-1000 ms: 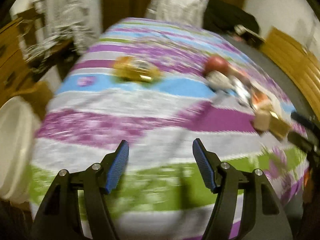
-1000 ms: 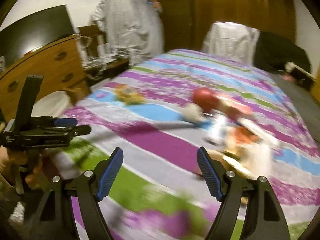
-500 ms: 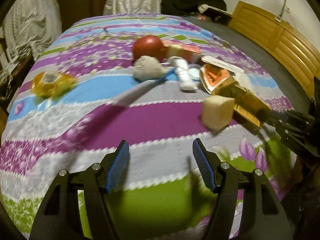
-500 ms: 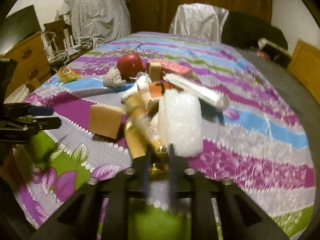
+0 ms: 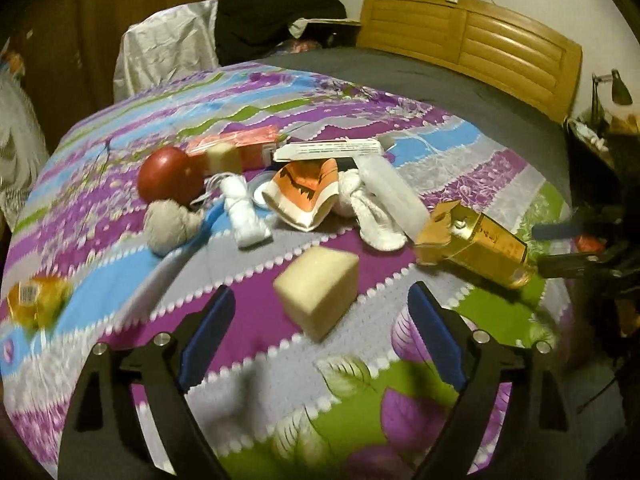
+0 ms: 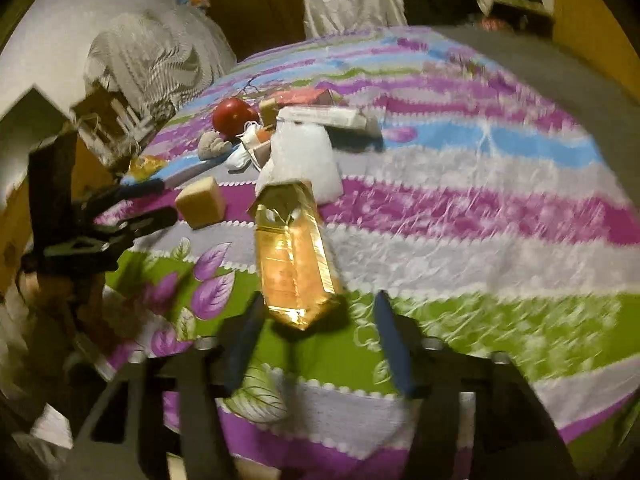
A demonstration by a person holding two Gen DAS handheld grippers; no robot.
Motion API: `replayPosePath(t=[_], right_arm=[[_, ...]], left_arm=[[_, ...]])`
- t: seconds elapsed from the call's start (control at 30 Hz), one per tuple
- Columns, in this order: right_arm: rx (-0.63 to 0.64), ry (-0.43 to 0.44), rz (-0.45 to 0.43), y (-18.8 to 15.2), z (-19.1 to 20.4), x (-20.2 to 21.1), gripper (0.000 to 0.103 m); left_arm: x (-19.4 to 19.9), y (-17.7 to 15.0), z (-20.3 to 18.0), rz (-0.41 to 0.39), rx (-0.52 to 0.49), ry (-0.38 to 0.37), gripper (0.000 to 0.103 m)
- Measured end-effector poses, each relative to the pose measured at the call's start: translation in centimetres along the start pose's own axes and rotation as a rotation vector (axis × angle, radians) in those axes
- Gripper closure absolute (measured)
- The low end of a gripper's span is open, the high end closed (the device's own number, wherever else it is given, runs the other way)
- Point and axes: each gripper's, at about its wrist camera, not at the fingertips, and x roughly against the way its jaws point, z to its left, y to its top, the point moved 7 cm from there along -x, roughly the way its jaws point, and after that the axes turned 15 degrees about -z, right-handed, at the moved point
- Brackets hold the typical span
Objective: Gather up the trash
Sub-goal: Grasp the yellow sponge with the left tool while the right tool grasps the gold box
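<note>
On the striped bedspread (image 5: pixel 460 168) the trash lies in a loose group near the middle of the left wrist picture. The left gripper (image 5: pixel 320 334) is spreading wider, and the pale foam block (image 5: pixel 318 290) sits between its blue pads without touching them. In the right wrist picture, the right gripper (image 6: pixel 316 344) is opening too. The gold box (image 6: pixel 290 250) lies just above its fingers, and the pads do not press it.
</note>
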Motion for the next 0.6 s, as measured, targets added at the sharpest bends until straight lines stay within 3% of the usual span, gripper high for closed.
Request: replayPosePath(t=[0.1, 0.2, 0.4, 0.5, 0.6], right_arm=[[0.034, 0.019, -0.001, 1.2, 0.4, 0.0, 0.028], [0.078, 0.038, 0.064, 1.7, 0.9, -2.2, 0.025], [0.133, 0.016, 0.148, 1.2, 1.1, -6.3, 0.026], [0.153, -0.011, 0.157, 0.4, 1.0, -7.1, 0.052], [0.166, -0.030, 0.121, 0.0, 1.2, -6.8, 0.052]], left_arm=[[-1.4, 0.1, 0.7, 0.023, 0.046, -0.013, 0.018], [-2.5, -0.3, 0.9, 0.042, 0.098, -0.036, 0.021], [-4.1, -1.3, 0.3, 0.093, 0.104, -0.047, 0.051], [-4.2, -1.3, 0.6, 0.091, 0.114, -0.030, 0.056], [-3.7, -1.3, 0.8, 0.074, 0.115, 0.004, 0.060]])
